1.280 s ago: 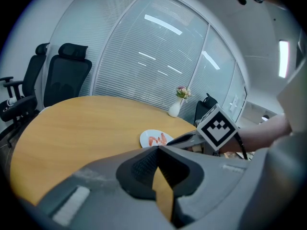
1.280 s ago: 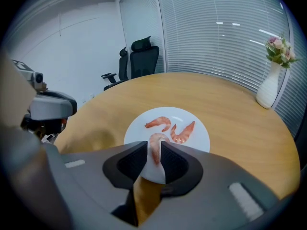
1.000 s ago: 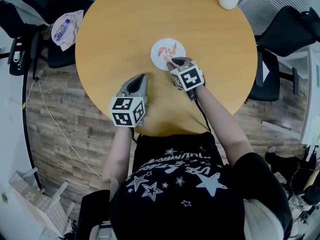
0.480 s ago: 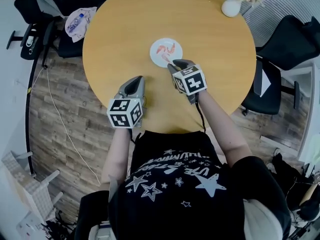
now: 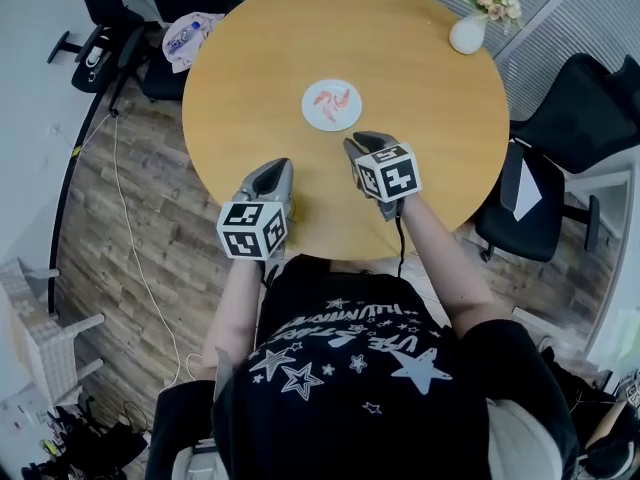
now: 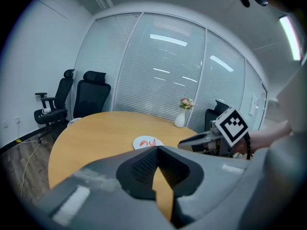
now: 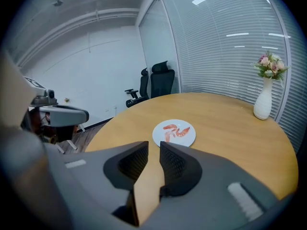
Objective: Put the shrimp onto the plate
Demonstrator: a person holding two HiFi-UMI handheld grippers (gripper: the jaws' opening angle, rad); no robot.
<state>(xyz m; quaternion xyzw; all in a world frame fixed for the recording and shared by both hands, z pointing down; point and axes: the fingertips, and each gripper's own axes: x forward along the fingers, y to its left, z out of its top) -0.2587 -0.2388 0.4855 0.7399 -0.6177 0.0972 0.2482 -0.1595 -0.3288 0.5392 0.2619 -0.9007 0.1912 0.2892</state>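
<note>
A small white plate [image 5: 332, 105] lies mid-table on the round wooden table [image 5: 420, 78] and holds pink shrimp [image 5: 331, 98]. In the right gripper view the plate [image 7: 174, 133] and shrimp [image 7: 176, 131] lie just beyond my right gripper [image 7: 153, 152]. Its jaws stand a narrow gap apart with nothing between them. In the head view the right gripper [image 5: 358, 141] hovers a short way on the near side of the plate. My left gripper [image 5: 279, 166] is over the table's near edge, left of the right one. The left gripper [image 6: 157, 149] has its tips touching and is empty.
A white vase with flowers [image 5: 467, 34] stands at the table's far right rim. Black office chairs [image 5: 560, 118] ring the table. A cloth with a bottle [image 5: 190, 36] lies on a chair at the far left. A cable [image 5: 125, 228] runs over the wooden floor.
My right gripper has drawn back from the plate toward the person, leaving the shrimp on it. The left gripper has hardly moved.
</note>
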